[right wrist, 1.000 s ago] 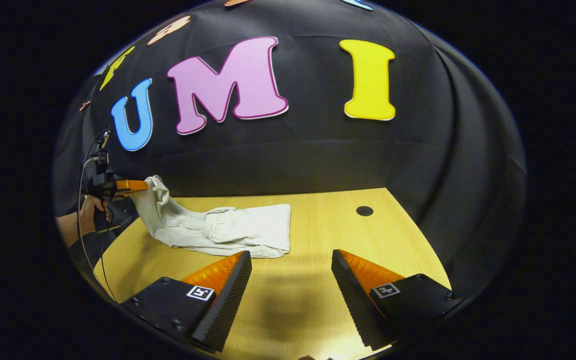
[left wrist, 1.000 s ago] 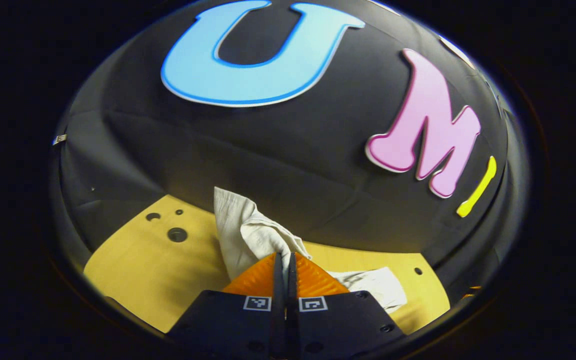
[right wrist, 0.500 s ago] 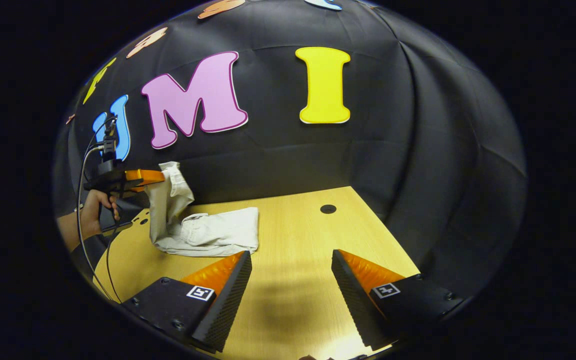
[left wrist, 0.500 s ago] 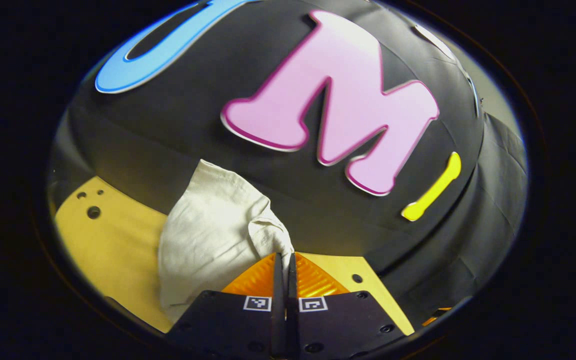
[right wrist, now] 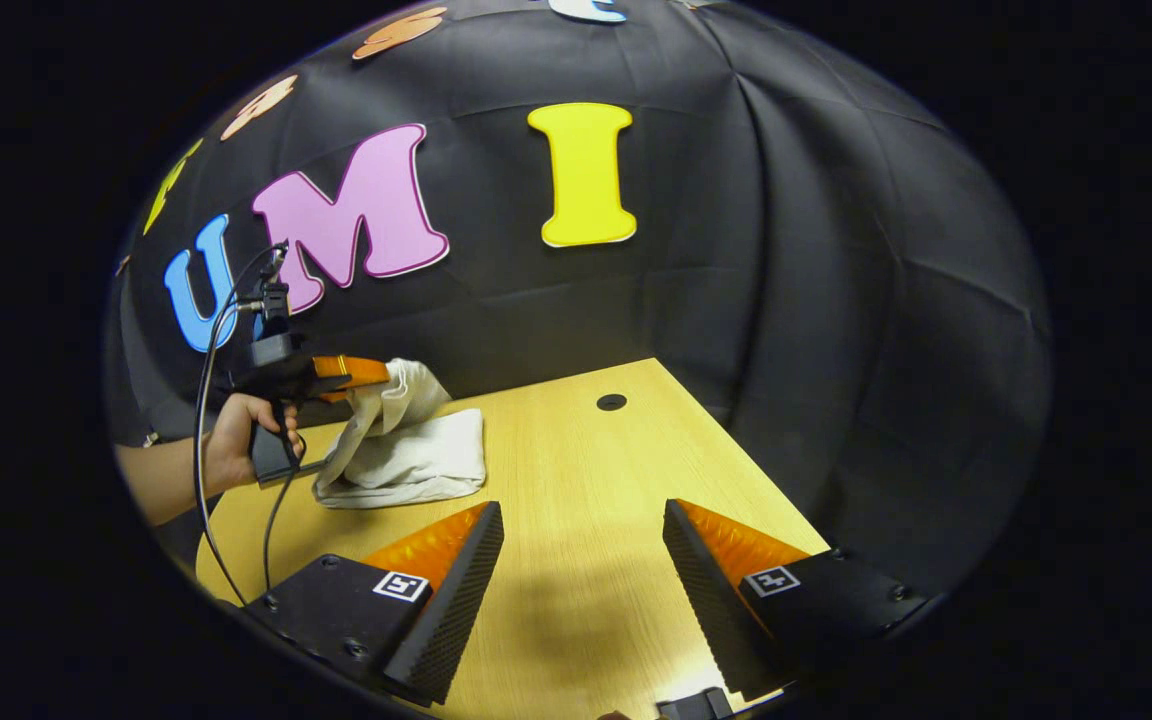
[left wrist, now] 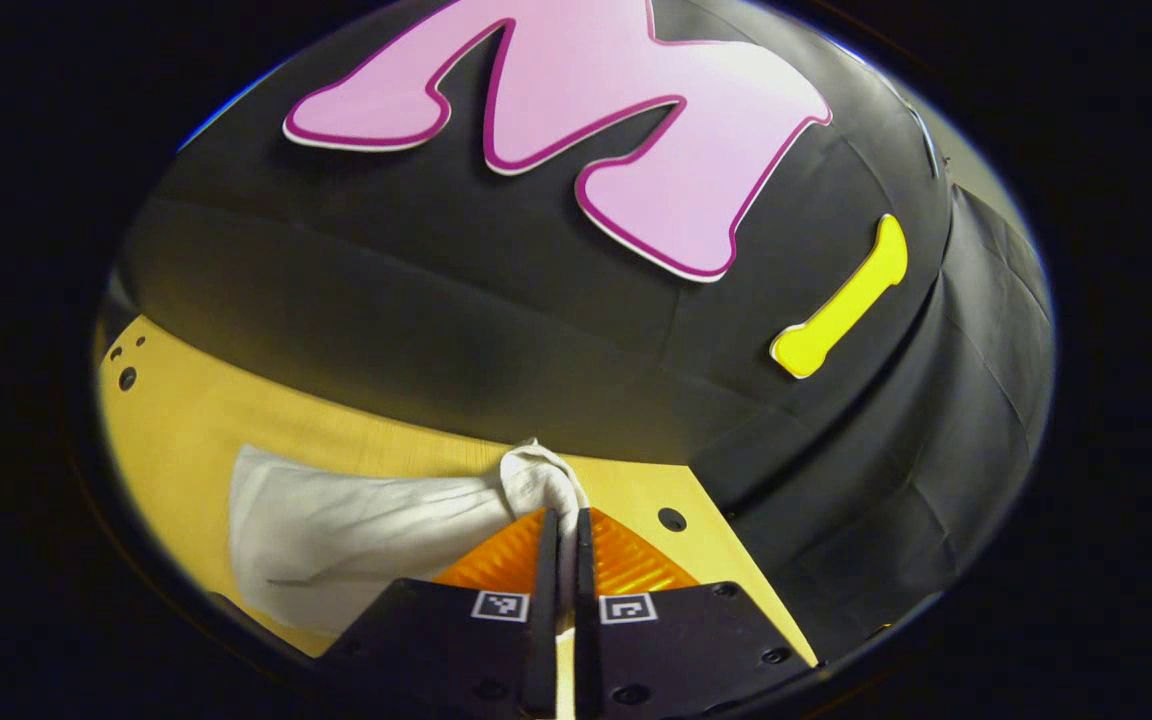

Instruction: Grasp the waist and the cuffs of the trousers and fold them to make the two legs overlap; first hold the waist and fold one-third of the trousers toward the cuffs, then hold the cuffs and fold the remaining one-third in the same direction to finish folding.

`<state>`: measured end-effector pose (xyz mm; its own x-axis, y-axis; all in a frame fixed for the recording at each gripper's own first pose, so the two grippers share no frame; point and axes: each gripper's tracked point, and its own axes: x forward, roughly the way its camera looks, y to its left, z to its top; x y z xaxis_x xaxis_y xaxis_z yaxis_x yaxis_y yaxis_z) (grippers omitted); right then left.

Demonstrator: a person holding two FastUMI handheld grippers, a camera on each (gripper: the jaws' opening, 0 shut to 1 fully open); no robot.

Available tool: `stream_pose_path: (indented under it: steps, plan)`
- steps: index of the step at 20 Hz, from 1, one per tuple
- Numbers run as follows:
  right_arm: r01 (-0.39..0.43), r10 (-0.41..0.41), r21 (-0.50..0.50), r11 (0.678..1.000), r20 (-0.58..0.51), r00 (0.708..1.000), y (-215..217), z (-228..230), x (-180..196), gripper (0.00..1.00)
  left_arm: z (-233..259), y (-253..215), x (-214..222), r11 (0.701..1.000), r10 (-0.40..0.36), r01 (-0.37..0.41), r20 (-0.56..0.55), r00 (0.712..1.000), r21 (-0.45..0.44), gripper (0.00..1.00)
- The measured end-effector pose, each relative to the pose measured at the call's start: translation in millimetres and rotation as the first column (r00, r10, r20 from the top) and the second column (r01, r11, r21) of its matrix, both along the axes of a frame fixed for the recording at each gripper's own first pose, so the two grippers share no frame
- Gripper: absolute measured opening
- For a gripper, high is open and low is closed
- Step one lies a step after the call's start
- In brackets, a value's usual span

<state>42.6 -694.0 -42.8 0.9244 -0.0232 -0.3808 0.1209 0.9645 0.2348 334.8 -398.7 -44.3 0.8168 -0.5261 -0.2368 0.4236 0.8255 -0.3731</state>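
Left claw point(left wrist: 558, 520) pinches the cuff end of the pale cotton trousers point(right wrist: 406, 450), folded bundle at its nine o'clock; right claw point(right wrist: 581, 570) spread, apart.

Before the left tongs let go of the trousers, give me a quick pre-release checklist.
1. Left tongs shut on trousers: ok.
2. Held end carried over the folded stack: ok, right gripper view.
3. Held end lowered flat onto the stack: not ok, it hangs lifted.
4. Right tongs open, apart from the cloth: ok.
5. Table bare beside the stack: ok.
6. Edges aligned underneath: cannot tell.
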Motion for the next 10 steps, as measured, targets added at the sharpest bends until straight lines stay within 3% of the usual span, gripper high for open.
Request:
stream_pose_path:
  steps: [4, 5, 6, 7, 9, 10]
  plan:
    - [0.015, -0.015, -0.006, 1.000, 0.027, 1.000, -1.2, 11.4, -8.0, 0.98, 8.3, 16.4, -20.1, 0.998, 0.019, -0.022, 0.036, 0.999, 0.066, 0.38]
    - [0.013, -0.012, -0.006, 1.000, 0.035, 0.999, 0.7, 15.4, -8.3, 0.98, 14.9, 24.8, -30.2, 0.997, 0.018, -0.021, 0.048, 0.999, 0.072, 0.70]
    - [0.007, -0.007, -0.005, 1.000, 0.043, 0.999, 3.5, 20.4, -10.2, 0.98, 20.4, 35.4, -40.0, 0.997, 0.018, -0.023, 0.067, 0.998, 0.076, 0.66]
    - [0.001, 0.000, -0.006, 1.000, 0.052, 0.999, 8.0, 24.9, -11.5, 0.98, 28.0, 48.7, -52.3, 0.996, 0.026, -0.034, 0.095, 0.995, 0.085, 0.68]
    - [-0.012, 0.013, -0.011, 1.000, 0.070, 0.997, 12.1, 25.6, -12.9, 0.98, 44.7, 80.5, -77.0, 0.991, 0.052, -0.071, 0.159, 0.986, 0.116, 0.95]
    - [-0.019, 0.020, -0.012, 1.000, 0.079, 0.997, 17.6, 30.6, -14.0, 0.98, 51.1, 98.7, -94.3, 0.987, 0.062, -0.088, 0.188, 0.980, 0.132, 0.95]
